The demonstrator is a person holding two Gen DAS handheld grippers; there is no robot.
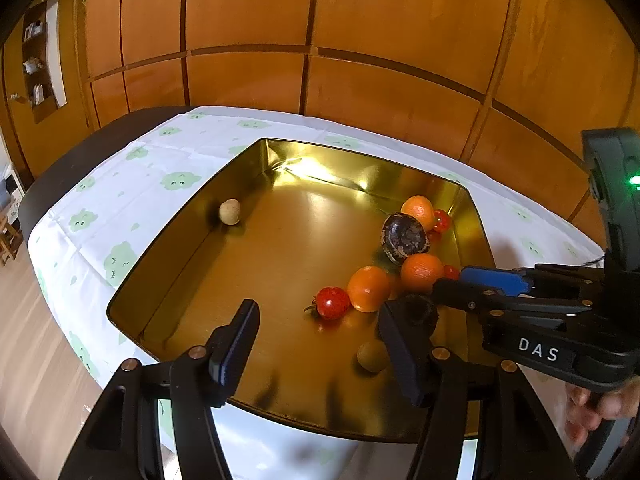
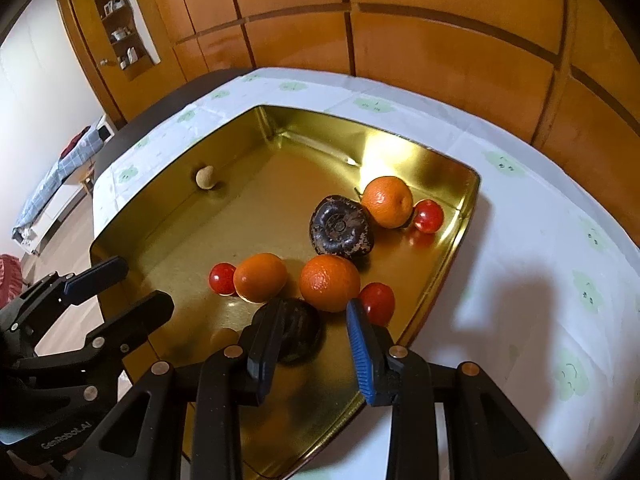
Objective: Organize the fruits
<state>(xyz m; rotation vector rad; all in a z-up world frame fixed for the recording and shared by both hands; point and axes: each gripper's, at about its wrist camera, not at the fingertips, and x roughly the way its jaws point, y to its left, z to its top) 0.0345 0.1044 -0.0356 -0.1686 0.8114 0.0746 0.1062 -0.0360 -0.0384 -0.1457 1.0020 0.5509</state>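
Note:
A shallow gold tin tray point(image 1: 172, 248) point(image 2: 160, 184) holds three oranges point(image 2: 330, 282), three cherry tomatoes point(image 2: 428, 216), two dark mangosteens and two small beige longans point(image 1: 230, 212). My left gripper point(image 1: 320, 328) point(image 2: 132, 288) hovers open over the tray's near left part, nothing between its fingers; one longan point(image 1: 370, 356) lies by its right finger. My right gripper point(image 2: 312, 344) point(image 1: 450, 282) is low over the near right cluster. Its left finger overlaps the nearer mangosteen point(image 2: 298, 332) point(image 1: 418, 312), and a gap shows before the blue pad. The other mangosteen point(image 2: 340, 226) sits farther back.
The tray rests on a white cloth point(image 2: 520, 264) printed with green figures, over a dark table whose edge falls away at the left. An orange wood-panelled wall point(image 1: 360, 40) stands close behind. A person's hand point(image 1: 592, 408) holds the right gripper's handle.

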